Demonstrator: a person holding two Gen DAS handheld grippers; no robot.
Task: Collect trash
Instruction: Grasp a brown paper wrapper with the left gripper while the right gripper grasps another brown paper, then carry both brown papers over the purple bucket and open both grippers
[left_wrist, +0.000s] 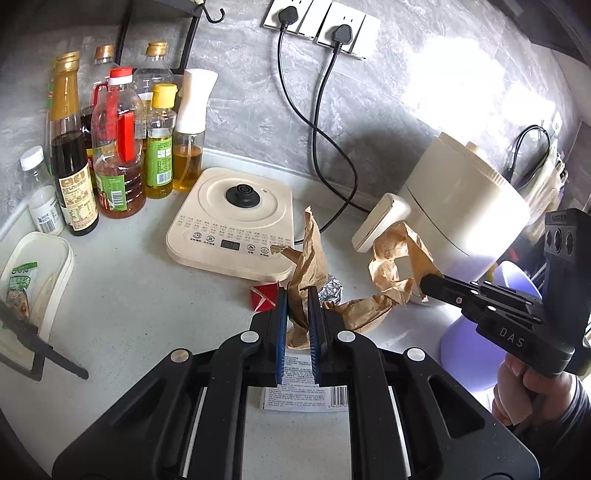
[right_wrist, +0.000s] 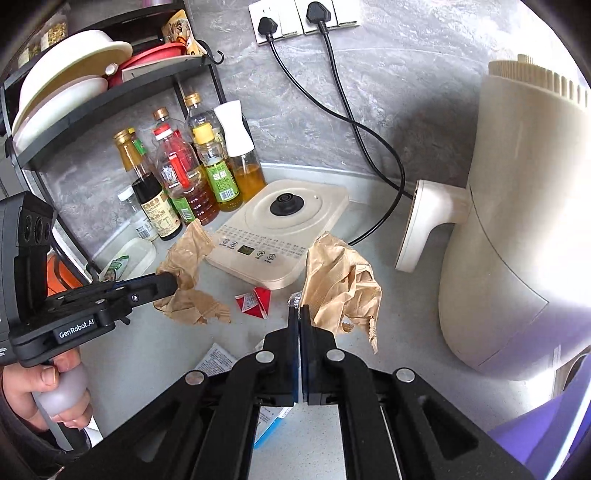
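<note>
My left gripper is shut on a crumpled brown paper piece, seen from the side in the right wrist view. My right gripper is shut on a second crumpled brown paper piece, which also shows in the left wrist view. Both papers are held just above the grey counter. A red folded wrapper and a foil ball lie on the counter between them. A white printed packet lies under the grippers.
A cream kettle base sits behind the trash. Several oil and sauce bottles stand at the left. A cream air fryer stands at the right. A purple bin is at the lower right. A white tray lies at the left.
</note>
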